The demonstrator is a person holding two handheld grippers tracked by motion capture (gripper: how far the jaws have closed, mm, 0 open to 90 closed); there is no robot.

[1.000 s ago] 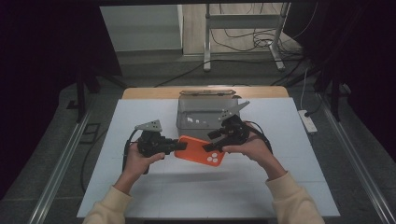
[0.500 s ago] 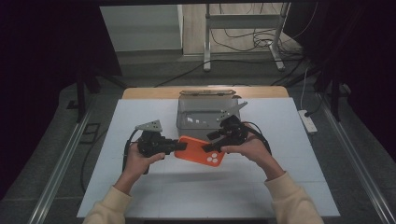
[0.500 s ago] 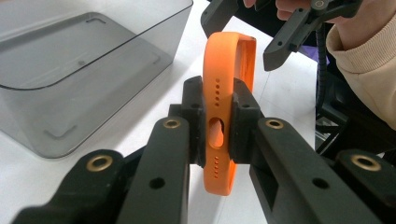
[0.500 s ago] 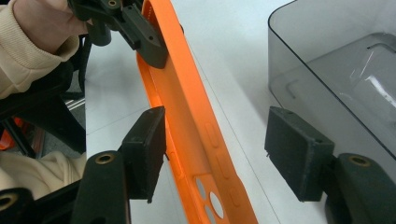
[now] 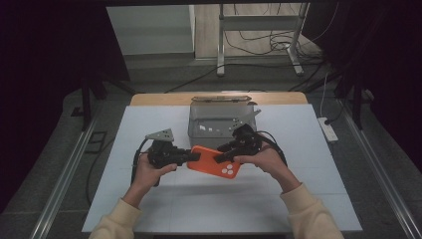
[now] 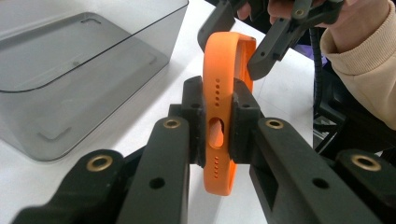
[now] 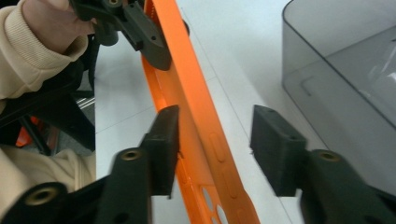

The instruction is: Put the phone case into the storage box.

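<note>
An orange phone case (image 5: 214, 162) hangs just above the white table, in front of the box. My left gripper (image 5: 194, 157) is shut on its left end; in the left gripper view both pads (image 6: 194, 116) press on the case's rim (image 6: 226, 60) around the port cutout. My right gripper (image 5: 219, 158) straddles the other end. Its jaws have just been closing, and in the right gripper view the case's edge (image 7: 187, 79) runs between them. The left pad (image 7: 166, 140) sits beside the case. The right pad (image 7: 275, 140) stands off with a gap.
A smoky clear plastic box (image 5: 219, 124) stands open just behind the case, also in the left gripper view (image 6: 70, 70) and the right gripper view (image 7: 345, 70). The white table (image 5: 298, 199) has room in front and to both sides. A power strip (image 5: 328, 129) lies at the right edge.
Both hands and the case stay where they were. No clear difference shows in the high view.
</note>
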